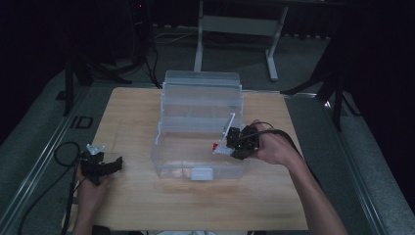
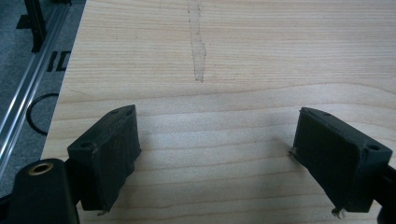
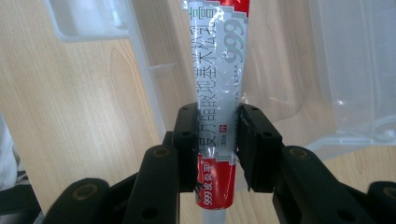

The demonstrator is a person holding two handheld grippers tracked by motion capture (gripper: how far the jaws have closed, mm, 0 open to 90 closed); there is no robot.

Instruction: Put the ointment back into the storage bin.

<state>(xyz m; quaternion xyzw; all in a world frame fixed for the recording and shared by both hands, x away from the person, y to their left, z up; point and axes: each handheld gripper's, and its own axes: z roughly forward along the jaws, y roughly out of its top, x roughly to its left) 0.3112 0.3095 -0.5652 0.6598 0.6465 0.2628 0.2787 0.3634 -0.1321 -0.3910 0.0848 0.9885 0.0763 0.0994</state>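
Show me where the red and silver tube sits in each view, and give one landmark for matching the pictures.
High view: the tube is right of centre, slanting over the right end of the clear plastic box, held in the right claw.
Left gripper view: not in it; the open left claw is over the wooden table.
Right gripper view: centre, running up from the shut jaws.
Shared landmark: the wooden table.

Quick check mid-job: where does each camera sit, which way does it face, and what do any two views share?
High view: above the person's side, facing forward and down on the table; forearms, both tongs.
Left gripper view: on the left tongs, facing bare tabletop; open jaws.
Right gripper view: on the right tongs, facing the clear box; jaws clamp a tube.
Shared: tube and box, high and right gripper views.
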